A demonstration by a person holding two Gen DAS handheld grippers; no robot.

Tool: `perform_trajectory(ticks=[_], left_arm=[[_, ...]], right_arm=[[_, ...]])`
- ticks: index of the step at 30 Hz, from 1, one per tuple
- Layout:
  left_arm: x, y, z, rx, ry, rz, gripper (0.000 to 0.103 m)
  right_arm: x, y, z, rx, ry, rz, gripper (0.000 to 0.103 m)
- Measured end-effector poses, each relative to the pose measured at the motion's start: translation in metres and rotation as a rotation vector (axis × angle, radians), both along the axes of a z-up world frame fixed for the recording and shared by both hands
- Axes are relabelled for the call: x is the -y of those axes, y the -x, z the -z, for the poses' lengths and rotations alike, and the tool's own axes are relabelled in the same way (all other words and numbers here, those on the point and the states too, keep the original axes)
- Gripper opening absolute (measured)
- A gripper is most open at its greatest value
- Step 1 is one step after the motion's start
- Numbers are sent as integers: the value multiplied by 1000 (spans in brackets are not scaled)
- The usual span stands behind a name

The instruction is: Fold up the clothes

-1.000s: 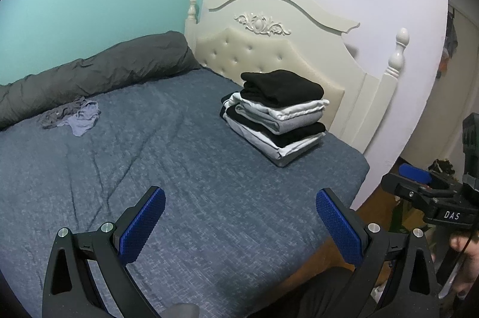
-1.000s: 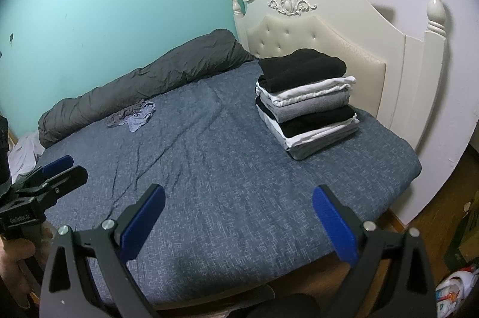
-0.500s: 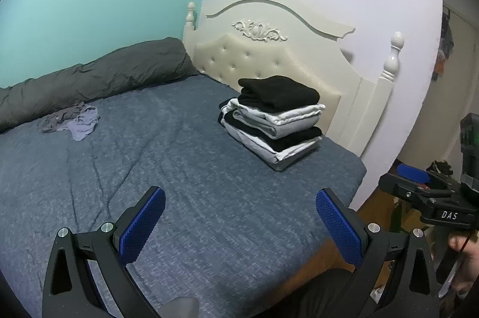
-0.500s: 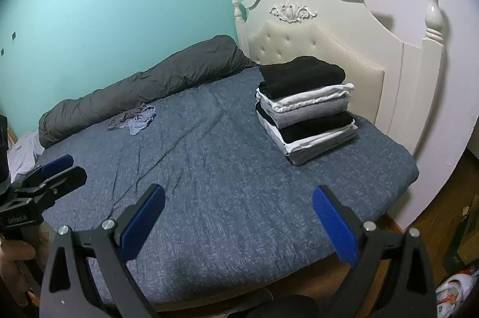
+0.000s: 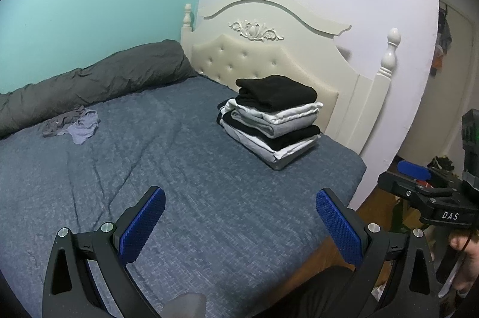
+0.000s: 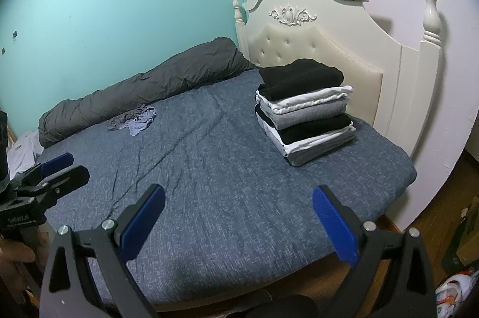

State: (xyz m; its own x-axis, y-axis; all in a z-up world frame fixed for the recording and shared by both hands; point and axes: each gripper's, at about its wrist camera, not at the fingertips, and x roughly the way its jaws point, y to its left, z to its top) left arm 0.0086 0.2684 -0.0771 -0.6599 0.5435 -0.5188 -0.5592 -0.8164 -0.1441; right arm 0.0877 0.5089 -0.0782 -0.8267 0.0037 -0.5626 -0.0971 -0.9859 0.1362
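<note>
Blue-grey bedding covers the bed [image 5: 185, 168], and the landmark on it is the stack [image 5: 272, 120] of folded clothes: black, white and grey layers, a black piece on top. The stack sits on the bed just in front of the cream headboard [image 5: 269, 48], close to the mattress edge nearest the white wall. Well apart from the stack, across the bed toward the teal wall, lies a crumpled garment [image 5: 73, 125] in grey and pale lilac, unfolded, just beside a long dark grey duvet roll [image 5: 95, 84] that runs along that wall up to the headboard.

Both tongs hover over the near part of the bed, far from the stack and touching no cloth. The left tongs [image 5: 239, 223] stand wide, blue pads well apart, nothing between them. The right tongs [image 6: 238, 223] are likewise spread wide and empty. In the left wrist view the right tongs show at the far right edge, beyond the stack's side of the bed, with a hand [image 5: 465, 261] gripping the handle. In the right wrist view the left tongs [image 6: 57, 171] appear at the left edge, on the side away from the stack, over the bed's near corner.
</note>
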Motion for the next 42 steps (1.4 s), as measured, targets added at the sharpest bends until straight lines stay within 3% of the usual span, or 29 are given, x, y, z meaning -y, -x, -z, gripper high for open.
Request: perform_trajectory(ticks=[42], left_arm=[[-3, 2, 5, 8, 24, -23, 103]], right_arm=[[-5, -4, 4, 1, 5, 20, 100]])
